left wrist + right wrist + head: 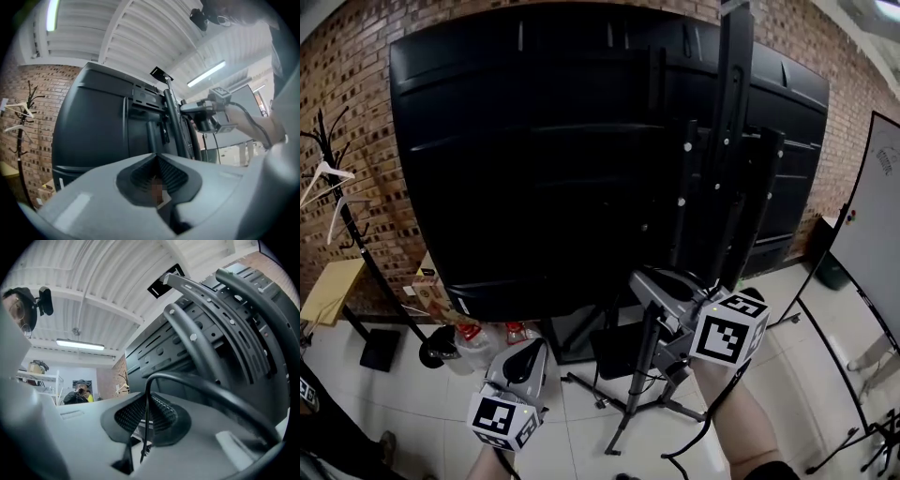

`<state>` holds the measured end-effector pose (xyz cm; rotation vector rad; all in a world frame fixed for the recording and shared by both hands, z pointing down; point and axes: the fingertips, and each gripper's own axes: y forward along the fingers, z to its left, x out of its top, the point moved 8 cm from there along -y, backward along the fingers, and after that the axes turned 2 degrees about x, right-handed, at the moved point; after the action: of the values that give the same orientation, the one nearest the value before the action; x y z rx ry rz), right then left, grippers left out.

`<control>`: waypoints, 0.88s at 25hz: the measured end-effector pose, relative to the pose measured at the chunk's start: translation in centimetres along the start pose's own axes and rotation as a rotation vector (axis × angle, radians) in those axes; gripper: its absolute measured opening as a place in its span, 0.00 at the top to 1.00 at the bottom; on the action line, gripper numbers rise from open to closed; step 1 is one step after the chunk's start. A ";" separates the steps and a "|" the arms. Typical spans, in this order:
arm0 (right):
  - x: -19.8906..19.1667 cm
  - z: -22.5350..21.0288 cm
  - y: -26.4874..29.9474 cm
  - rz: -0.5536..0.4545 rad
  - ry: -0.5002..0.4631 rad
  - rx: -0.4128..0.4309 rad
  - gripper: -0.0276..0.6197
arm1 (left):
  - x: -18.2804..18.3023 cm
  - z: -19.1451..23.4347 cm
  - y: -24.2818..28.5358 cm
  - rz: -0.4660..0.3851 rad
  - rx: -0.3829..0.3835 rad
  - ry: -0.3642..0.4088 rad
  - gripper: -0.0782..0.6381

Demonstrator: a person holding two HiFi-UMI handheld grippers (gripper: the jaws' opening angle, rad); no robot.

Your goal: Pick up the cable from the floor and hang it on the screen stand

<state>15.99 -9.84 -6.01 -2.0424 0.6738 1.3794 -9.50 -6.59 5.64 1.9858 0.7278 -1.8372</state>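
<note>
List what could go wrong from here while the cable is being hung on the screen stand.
1. The right gripper pinches only a short bit of the thin cable between shut jaws, so it might slip out.
2. In the head view the cable's loose length hangs down toward the tripod legs and may snag there.
3. The right gripper is close to the screen stand and could knock its bars.

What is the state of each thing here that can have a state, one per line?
screen: mounted upright, back side towards the head camera.
screen stand: upright.
cable: gripped and lifted, arching in front of the screen stand, not yet hung.
right tool: shut on the cable.
left tool: jaws together, nothing visibly held.
</note>
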 end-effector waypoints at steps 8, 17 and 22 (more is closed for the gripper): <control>7.5 -2.2 1.2 -0.042 -0.054 0.009 0.91 | 4.3 -1.5 5.8 -0.042 -0.090 -0.031 0.88; 15.3 -1.9 4.3 -0.070 -0.035 0.133 0.91 | 12.0 -2.4 11.0 -0.096 -0.084 0.005 0.88; 18.4 -2.0 5.4 -0.099 0.030 0.176 0.91 | 12.4 -3.0 11.5 -0.093 -0.107 0.000 0.88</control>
<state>19.79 -16.70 -23.63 -1.9334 0.6729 1.1926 -0.04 -12.50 -7.37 1.9146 0.9125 -1.8091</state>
